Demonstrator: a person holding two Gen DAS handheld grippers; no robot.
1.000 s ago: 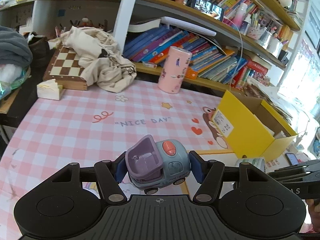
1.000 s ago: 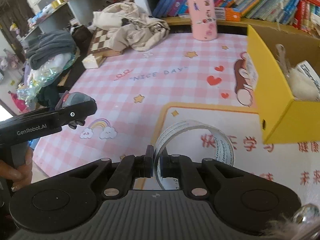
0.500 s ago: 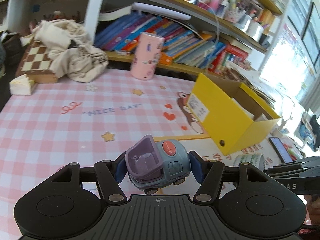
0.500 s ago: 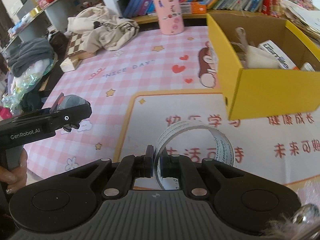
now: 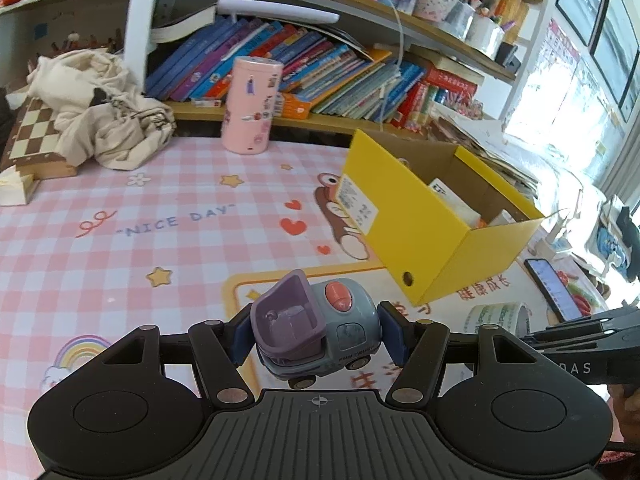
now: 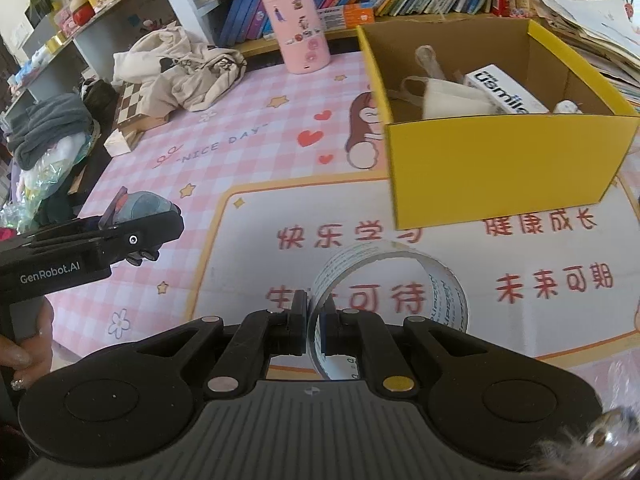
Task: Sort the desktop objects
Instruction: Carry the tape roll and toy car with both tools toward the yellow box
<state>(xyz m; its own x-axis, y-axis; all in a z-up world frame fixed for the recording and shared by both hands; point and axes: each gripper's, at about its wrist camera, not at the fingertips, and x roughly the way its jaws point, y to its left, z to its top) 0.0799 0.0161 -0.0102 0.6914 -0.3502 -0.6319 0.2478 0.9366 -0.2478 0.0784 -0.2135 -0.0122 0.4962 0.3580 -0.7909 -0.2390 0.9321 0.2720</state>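
A small blue-grey toy truck (image 5: 316, 330) with a purple bed sits clamped between the left gripper (image 5: 316, 334) jaws, lifted above the counter (image 5: 120, 248). The right gripper (image 6: 314, 326) pinches the wall of a clear tape roll (image 6: 400, 280) — jaws nearly closed. Far right stands an open yellow box (image 6: 504, 160), near a pink canister (image 5: 250, 106).

- A desk covered by a pink checked mat (image 5: 80, 248) printed with hearts, stars and "NICE DAY".
- Wooden shelves (image 5: 304, 0) along the far side, packed with leaning books (image 5: 320, 76) and pots of pens.
- A white upright post (image 5: 138, 20) at the far left.
- Bright daylight from a window (image 5: 560, 120) on the right.
- Framed pictures (image 5: 600, 8) high on the right wall.
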